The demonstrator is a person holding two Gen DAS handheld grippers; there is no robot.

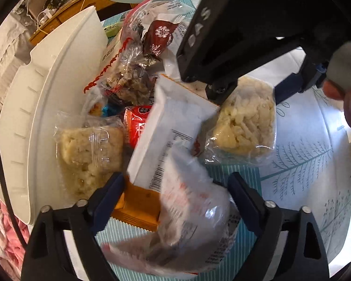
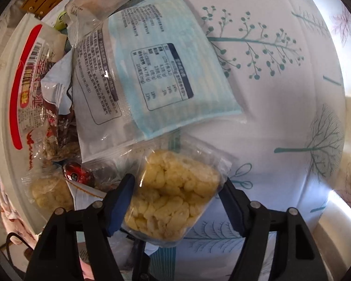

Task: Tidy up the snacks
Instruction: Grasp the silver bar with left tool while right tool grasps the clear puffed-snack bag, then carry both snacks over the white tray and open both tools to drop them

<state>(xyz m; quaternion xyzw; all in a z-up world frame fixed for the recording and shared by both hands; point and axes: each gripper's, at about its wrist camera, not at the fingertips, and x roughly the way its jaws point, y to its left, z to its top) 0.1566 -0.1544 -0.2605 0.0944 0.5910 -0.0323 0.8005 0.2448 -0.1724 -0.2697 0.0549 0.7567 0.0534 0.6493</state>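
While the right gripper (image 2: pixel 176 202) has its jaws spread wide, a clear-wrapped puffed rice cake (image 2: pixel 173 196) sits between the fingers, touching neither pad clearly (no firm pinch visible). Beyond those fingertips lies a blue-and-white snack packet (image 2: pixel 166 79), label side up, on the tree-print tablecloth (image 2: pixel 280 117). Left gripper (image 1: pixel 175 192) jaws also parted, with a blurred translucent snack bag (image 1: pixel 189 213) between the fingers; cannot tell if it is gripped. Touching the left finger's inner side is an orange wafer pack (image 1: pixel 138 208). Ahead of the fingers lies a white packet (image 1: pixel 173 135), and left of it a second rice cake (image 1: pixel 89 152) in the white bin (image 1: pixel 42 107).
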